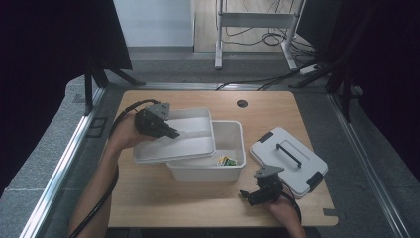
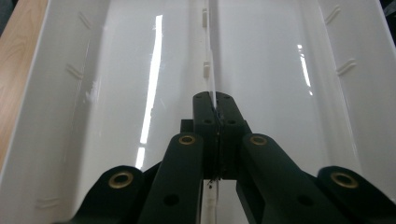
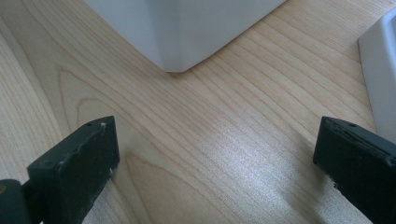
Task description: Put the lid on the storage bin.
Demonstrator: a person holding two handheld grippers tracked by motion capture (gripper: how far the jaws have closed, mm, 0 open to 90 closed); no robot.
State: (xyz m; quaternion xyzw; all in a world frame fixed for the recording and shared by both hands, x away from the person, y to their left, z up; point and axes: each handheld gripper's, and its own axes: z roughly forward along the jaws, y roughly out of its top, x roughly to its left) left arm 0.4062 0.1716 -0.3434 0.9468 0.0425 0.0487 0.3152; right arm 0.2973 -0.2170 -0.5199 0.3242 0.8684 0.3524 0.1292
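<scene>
**Tray held by a thin rib, half over the bin**

My worry is the grip. My left gripper [image 1: 171, 132] is clenched on the thin centre rib [image 2: 209, 56] of the white inner tray [image 1: 195, 144], and that is all that carries it. The tray sits tilted over the far-left part of the open white bin [image 1: 233, 171], overhanging the bin's left side. A narrow pinch like this gives little hold against twisting, so if I swing too fast the tray could pivot around the jaws, slide out, or knock its low corner on the bin's rim and shove the bin along the wooden table [image 1: 148, 198]. The small yellow-green packet [image 1: 227, 160] inside the bin could be trapped if the tray drops back (I can't tell from the high view how far above the rim it rides).

My left forearm reaches in from the near left, wrist bent so the gripper points right and slightly down along the tray.

My right gripper [image 1: 252, 196] rests low near the table's near edge, released, jaws spread wide over bare wood, between the bin's near-right corner and the grey-handled lid [image 1: 289, 158] at right.
</scene>
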